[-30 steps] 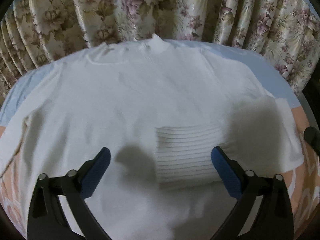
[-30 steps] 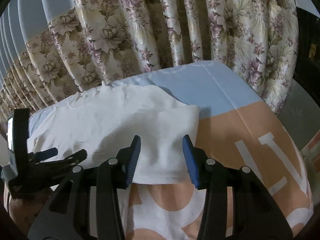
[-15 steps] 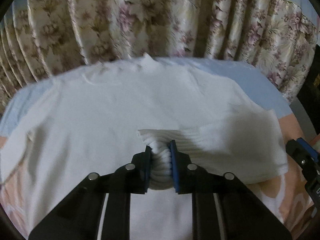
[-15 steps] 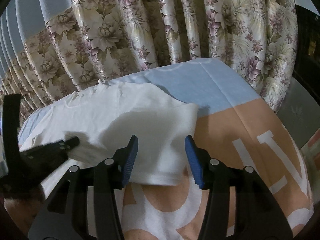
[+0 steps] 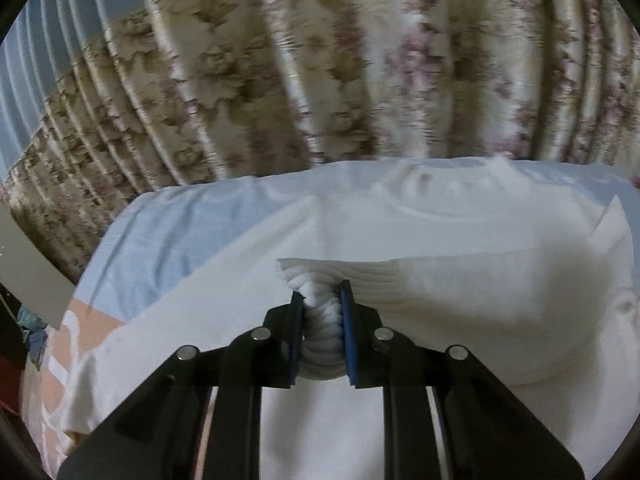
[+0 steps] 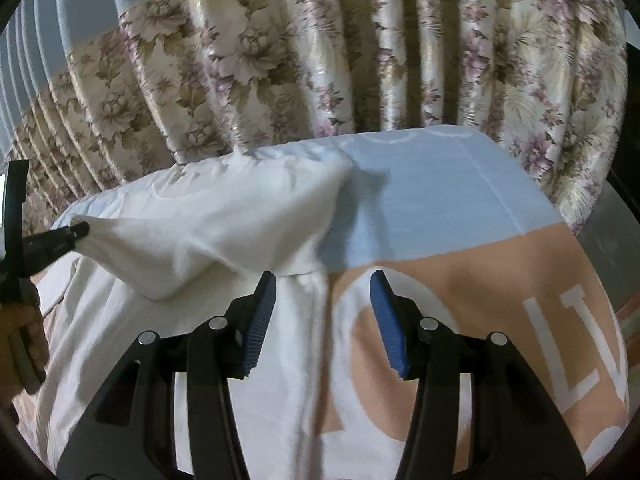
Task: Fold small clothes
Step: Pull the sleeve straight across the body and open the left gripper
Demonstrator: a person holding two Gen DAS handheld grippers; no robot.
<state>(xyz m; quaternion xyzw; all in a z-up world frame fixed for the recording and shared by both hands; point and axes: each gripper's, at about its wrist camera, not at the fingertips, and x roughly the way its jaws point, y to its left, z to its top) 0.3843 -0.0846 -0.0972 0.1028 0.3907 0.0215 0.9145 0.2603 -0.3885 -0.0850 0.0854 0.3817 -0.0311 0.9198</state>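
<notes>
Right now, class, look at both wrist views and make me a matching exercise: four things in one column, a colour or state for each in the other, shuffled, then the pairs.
Things:
1. left gripper
2. right gripper
3. curtain
4. bed cover

States:
A. floral, hanging in folds
B. jaws apart, nothing between them
C. light blue and peach
D. jaws shut on the ribbed cuff of the white sweater

Pairs: 1-D, 2-B, 3-A, 4-C
</notes>
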